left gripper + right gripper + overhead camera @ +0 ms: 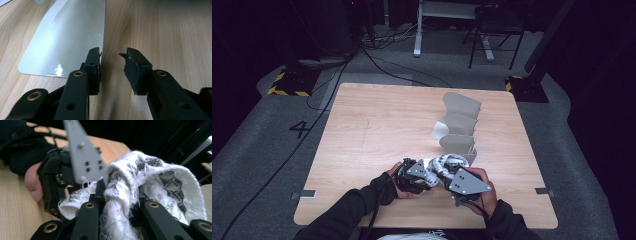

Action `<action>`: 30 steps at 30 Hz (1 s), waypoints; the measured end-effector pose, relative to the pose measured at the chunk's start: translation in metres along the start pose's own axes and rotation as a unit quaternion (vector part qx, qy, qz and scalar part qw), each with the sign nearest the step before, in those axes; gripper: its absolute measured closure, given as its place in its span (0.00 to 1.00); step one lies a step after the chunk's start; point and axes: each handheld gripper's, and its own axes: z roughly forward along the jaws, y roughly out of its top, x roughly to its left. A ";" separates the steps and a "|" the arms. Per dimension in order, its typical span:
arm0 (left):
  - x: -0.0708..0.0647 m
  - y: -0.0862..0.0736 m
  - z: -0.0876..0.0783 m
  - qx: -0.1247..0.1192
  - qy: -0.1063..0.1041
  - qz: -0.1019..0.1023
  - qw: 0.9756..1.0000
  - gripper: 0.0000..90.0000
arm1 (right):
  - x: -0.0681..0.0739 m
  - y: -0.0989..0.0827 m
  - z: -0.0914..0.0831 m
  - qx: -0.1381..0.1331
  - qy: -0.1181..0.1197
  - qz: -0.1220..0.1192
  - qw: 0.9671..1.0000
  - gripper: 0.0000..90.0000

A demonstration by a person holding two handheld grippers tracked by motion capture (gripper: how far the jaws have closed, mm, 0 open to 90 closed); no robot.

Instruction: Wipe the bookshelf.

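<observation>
Sock, white lacy thing, is bunched up and clamped in my right gripper, sitting just in front of the nearest slot of the grey divider rack. Left gripper is parted and holding nothing, so right's the closer hand.

Light wood desk, rect. top, sits mid-frame on grey carpet. On it, right of centre: a row of grey curved plastic dividers, standing upright one behind another, running from upper right down twd the near edge. In the left gripper view one glossy grey sheet lies flat on the wood grain, upper left of frame. Rest of desk top bare wood.
</observation>
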 end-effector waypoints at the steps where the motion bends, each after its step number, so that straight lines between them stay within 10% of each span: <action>1: 0.000 0.000 0.000 -0.001 -0.001 0.001 1.000 0.72 | 0.003 -0.002 0.004 0.007 0.007 -0.001 1.000 0.83; 9: 0.003 -0.002 -0.002 -0.002 -0.008 0.001 1.000 0.72 | 0.014 -0.045 0.019 0.074 0.040 0.000 0.996 0.84; 18: 0.004 -0.001 -0.001 -0.002 -0.012 0.004 1.000 0.72 | -0.006 -0.086 -0.009 0.137 0.012 0.036 0.990 0.84; 25: 0.003 0.000 0.000 -0.002 -0.016 0.005 1.000 0.72 | -0.029 -0.087 -0.037 0.109 -0.040 0.066 0.991 0.83; 30: 0.003 0.000 0.000 -0.001 -0.020 0.007 1.000 0.70 | -0.042 -0.064 -0.053 0.038 -0.056 0.093 0.993 0.83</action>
